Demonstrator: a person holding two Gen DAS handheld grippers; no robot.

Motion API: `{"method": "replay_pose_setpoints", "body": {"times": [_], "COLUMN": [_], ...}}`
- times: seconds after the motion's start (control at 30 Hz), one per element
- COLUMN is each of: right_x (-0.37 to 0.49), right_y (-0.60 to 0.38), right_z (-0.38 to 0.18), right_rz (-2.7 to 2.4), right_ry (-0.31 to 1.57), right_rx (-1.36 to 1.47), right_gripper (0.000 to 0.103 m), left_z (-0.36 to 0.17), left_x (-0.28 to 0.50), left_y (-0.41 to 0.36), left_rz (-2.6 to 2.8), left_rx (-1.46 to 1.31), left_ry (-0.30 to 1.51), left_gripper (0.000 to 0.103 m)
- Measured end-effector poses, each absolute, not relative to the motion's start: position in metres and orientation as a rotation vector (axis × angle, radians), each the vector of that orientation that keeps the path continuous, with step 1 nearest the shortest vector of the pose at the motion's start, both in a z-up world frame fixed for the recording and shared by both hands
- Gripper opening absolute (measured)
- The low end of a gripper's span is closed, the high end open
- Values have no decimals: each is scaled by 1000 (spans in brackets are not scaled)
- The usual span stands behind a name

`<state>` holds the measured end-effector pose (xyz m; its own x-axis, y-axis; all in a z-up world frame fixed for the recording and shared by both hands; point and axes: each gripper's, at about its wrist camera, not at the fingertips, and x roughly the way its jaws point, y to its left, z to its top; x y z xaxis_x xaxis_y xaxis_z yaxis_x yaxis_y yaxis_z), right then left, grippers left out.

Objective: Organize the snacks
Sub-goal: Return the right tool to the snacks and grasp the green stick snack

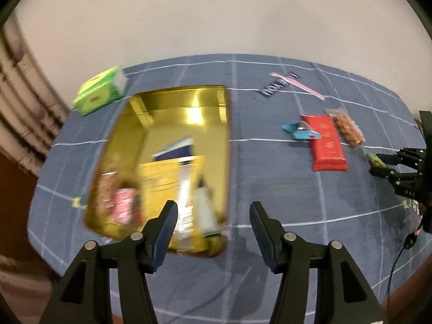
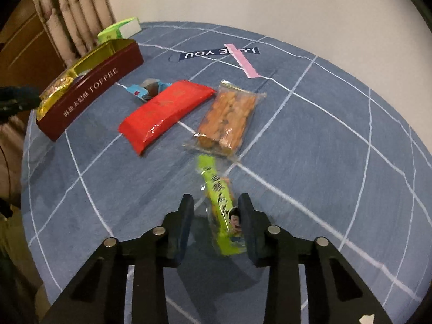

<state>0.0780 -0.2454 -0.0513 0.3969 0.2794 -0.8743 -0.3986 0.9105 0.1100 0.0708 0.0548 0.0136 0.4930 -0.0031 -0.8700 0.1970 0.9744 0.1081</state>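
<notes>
A gold-lined toffee tin (image 1: pixel 172 145) holds several snack packs; its red outer wall shows in the right wrist view (image 2: pixel 89 86). My left gripper (image 1: pixel 213 216) is open and empty above the tin's near right corner. My right gripper (image 2: pixel 216 210) is open around a green snack pack (image 2: pixel 221 208), which rests against the right finger. A red pack (image 2: pixel 164 113), a clear pack of brown snacks (image 2: pixel 226 118) and a blue candy (image 2: pixel 145 90) lie on the cloth beyond it. In the left wrist view the right gripper (image 1: pixel 383 164) sits at the far right by the green pack.
A green tissue box (image 1: pixel 100 91) stands behind the tin. A pink strip (image 2: pixel 244 60) and an "I LOVE YOU" label (image 2: pixel 205 52) mark the blue checked tablecloth (image 2: pixel 324 162). Curtains hang at the left. A cable runs at the table's right edge (image 1: pixel 405 245).
</notes>
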Motion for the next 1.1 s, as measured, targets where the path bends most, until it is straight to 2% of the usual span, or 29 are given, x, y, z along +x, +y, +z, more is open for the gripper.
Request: {"method": "replay_pose_setpoints", "body": {"times": [0.3,0.53,1.1], "right_x": [64,60,59], "right_y": [-249,-265,-271], "right_z": [-53,-57,-59], "right_rz": [256,47,26], "right_ry": [1012,940,918], "right_rx": [40,65,147], "right_gripper": [22,22,22], "left_z": [-5,-18,-56], "left_x": [85,98,157], "left_y": [-19,-63,-104], "left_rz": [-272,-409,-355], "left_rx": [221,186,111], "left_ry": [1040,1082,1204], "left_gripper": [57,57,57]}}
